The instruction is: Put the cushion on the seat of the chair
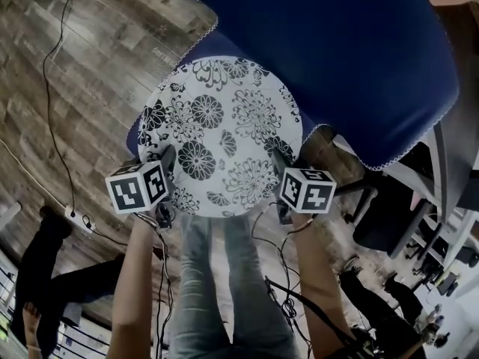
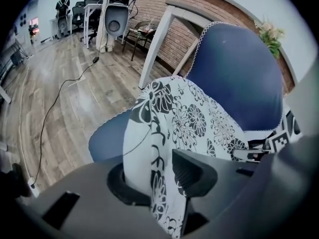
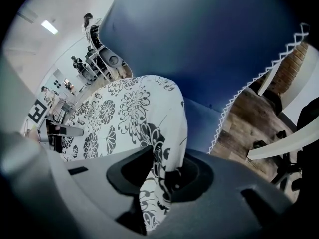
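Observation:
A round white cushion (image 1: 224, 137) with black flower print hangs flat over the blue chair's seat (image 1: 142, 129), in front of its blue backrest (image 1: 337, 51). My left gripper (image 1: 166, 172) is shut on the cushion's near left edge, and my right gripper (image 1: 278, 172) is shut on its near right edge. In the left gripper view the cushion (image 2: 169, 133) is pinched between the jaws, with the seat (image 2: 107, 133) below and the backrest (image 2: 239, 78) behind. The right gripper view shows the cushion (image 3: 134, 118) folded between the jaws against the backrest (image 3: 199, 39).
A cable (image 1: 56, 111) runs over the wooden floor at the left to a power strip (image 1: 78, 219). Office chairs (image 1: 389, 215) and desks stand at the right. The person's legs (image 1: 224, 290) are below the cushion. A white frame (image 2: 159, 39) leans on a brick wall.

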Demonstrator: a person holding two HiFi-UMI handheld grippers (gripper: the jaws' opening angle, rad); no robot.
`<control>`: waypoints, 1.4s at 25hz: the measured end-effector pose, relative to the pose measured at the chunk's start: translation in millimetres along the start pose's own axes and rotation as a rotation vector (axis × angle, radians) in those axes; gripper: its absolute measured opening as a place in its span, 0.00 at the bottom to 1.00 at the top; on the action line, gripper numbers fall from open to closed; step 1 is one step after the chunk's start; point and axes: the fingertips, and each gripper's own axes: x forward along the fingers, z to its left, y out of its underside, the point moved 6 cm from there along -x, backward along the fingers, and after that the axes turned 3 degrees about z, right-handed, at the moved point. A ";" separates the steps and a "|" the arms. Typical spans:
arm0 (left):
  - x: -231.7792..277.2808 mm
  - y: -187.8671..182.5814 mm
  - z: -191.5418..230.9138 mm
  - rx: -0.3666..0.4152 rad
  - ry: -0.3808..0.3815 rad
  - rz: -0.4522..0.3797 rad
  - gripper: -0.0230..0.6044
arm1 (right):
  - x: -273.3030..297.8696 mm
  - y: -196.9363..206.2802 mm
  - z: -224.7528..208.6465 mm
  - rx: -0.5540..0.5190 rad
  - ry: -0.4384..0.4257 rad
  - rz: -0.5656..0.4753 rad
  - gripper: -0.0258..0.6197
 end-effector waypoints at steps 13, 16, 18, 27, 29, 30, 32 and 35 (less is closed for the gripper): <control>-29.8 9.3 17.6 -0.071 -0.075 -0.085 0.41 | -22.5 -0.6 -11.7 0.037 0.056 -0.035 0.37; -47.1 6.5 20.8 -0.073 -0.113 -0.109 0.41 | -33.5 -1.2 -14.4 0.038 0.077 -0.045 0.38; -55.9 8.0 18.5 -0.090 -0.099 -0.120 0.40 | -42.9 -1.4 -13.8 0.038 0.082 -0.056 0.38; -137.2 -12.7 -26.9 -0.095 -0.044 -0.242 0.40 | -117.9 -26.9 26.9 0.045 0.004 -0.187 0.37; -162.2 -18.3 -45.8 -0.085 -0.027 -0.280 0.39 | -142.5 -36.4 41.0 0.058 -0.027 -0.231 0.33; -175.8 -22.0 -54.8 -0.077 -0.023 -0.303 0.38 | -155.9 -41.8 48.3 0.060 -0.041 -0.254 0.31; -204.4 -30.5 -72.8 -0.059 -0.020 -0.349 0.32 | -184.5 -53.6 62.1 0.050 -0.065 -0.299 0.27; -246.4 -49.2 -99.3 -0.019 -0.009 -0.420 0.23 | -226.7 -76.8 81.4 0.013 -0.097 -0.375 0.21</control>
